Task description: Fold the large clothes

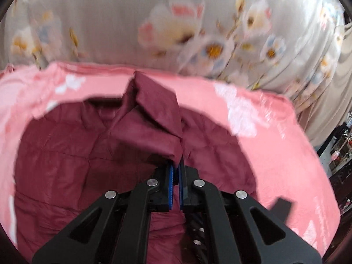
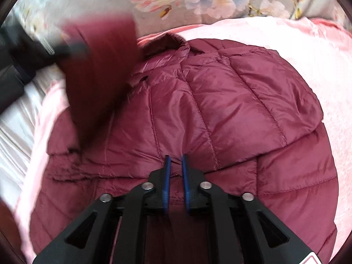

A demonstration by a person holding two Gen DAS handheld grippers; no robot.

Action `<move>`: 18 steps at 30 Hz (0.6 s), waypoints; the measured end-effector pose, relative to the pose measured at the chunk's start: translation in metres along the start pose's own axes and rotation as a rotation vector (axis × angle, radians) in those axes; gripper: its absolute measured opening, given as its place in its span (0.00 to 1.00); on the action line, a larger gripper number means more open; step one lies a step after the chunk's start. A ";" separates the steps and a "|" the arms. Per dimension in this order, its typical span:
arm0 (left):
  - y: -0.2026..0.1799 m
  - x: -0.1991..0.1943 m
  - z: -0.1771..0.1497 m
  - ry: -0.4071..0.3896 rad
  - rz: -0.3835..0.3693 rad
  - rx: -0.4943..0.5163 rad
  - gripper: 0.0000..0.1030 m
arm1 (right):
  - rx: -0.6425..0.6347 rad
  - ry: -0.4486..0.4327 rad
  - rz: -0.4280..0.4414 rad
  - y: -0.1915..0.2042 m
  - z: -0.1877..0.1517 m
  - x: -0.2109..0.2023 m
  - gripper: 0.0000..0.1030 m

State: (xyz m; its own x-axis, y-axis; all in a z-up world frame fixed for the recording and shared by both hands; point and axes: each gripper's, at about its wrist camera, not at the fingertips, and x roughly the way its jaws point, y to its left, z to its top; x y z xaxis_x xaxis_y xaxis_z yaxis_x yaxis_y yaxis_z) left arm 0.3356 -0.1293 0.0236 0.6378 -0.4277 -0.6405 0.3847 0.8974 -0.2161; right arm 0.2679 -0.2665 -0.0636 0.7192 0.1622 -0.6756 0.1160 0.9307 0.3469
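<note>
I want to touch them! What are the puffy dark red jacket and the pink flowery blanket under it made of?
The puffy dark red quilted jacket looks like thin, slightly shiny nylon-type fabric over soft filling: stitched lines split it into padded panels that catch the light. The pink blanket with white flowers looks like soft, matte fleece or plush, though blur makes that less certain.

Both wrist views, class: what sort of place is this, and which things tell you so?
Most likely a bedroom, with the work done on a bed. A pink blanket lies spread under the maroon quilted jacket, and behind it is soft floral bedding in loose folds.
</note>
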 end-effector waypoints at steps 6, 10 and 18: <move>0.035 -0.019 -0.028 -0.024 -0.083 -0.078 0.67 | 0.058 -0.086 0.002 -0.022 0.003 -0.039 0.52; 0.085 -0.075 -0.035 -0.141 -0.092 -0.137 0.88 | 0.071 -0.128 -0.001 -0.030 0.011 -0.061 0.56; 0.234 -0.088 -0.060 -0.047 0.060 -0.462 0.78 | 0.049 -0.157 -0.072 -0.020 0.036 -0.052 0.64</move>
State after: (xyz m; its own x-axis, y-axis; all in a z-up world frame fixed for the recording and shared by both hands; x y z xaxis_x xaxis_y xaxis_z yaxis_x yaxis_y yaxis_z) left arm 0.3295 0.1250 -0.0147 0.6836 -0.3688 -0.6298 0.0161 0.8703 -0.4922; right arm 0.2533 -0.3053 -0.0121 0.8054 0.0394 -0.5915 0.2014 0.9202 0.3356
